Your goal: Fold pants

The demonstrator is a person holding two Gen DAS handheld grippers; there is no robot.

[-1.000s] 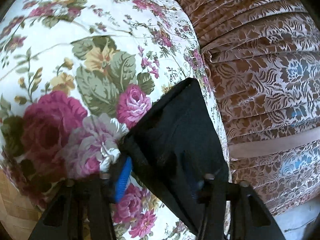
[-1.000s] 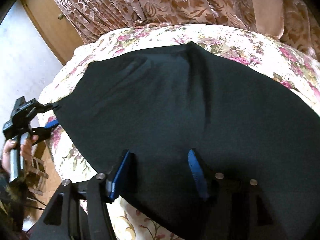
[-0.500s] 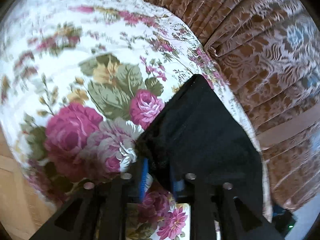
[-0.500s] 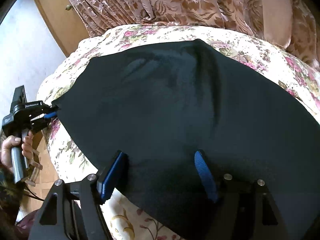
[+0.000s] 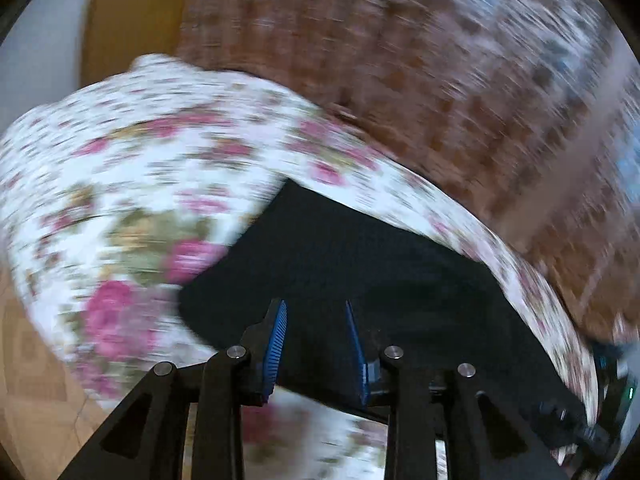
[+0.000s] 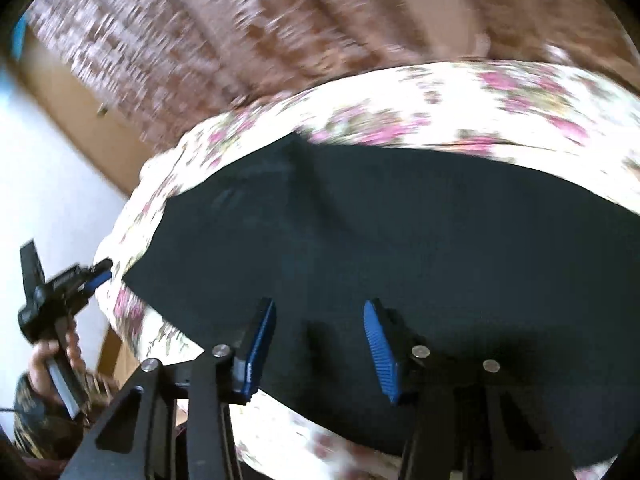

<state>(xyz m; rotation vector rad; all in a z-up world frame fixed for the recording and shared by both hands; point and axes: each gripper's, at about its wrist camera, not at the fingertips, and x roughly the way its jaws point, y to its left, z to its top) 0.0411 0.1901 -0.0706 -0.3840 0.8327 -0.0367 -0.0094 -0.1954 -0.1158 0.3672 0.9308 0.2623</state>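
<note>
Black pants (image 6: 400, 232) lie on the floral cover (image 6: 500, 108). Right gripper (image 6: 320, 344) spread, closing above them; left gripper (image 5: 316, 344), opening, apparently clear at nine o'clock.

Motion-blurred floral bedspread (image 5: 132, 168), smeared brown curtain (image 6: 208, 28), black pants (image 6: 400, 240) cut off at right edge

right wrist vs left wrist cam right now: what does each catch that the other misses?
Right wrist only: the left gripper seen from outside, just off the pants' corner, the hand on its handle, a white wall, and the broad spread of the black pants.

Left wrist only: a narrow end of the pants with wood floor at lower left.

Both: black pants on the floral bedspread, brown patterned curtain behind, blue pads with fabric between, heavy motion blur. The right gripper jaws are closing.
</note>
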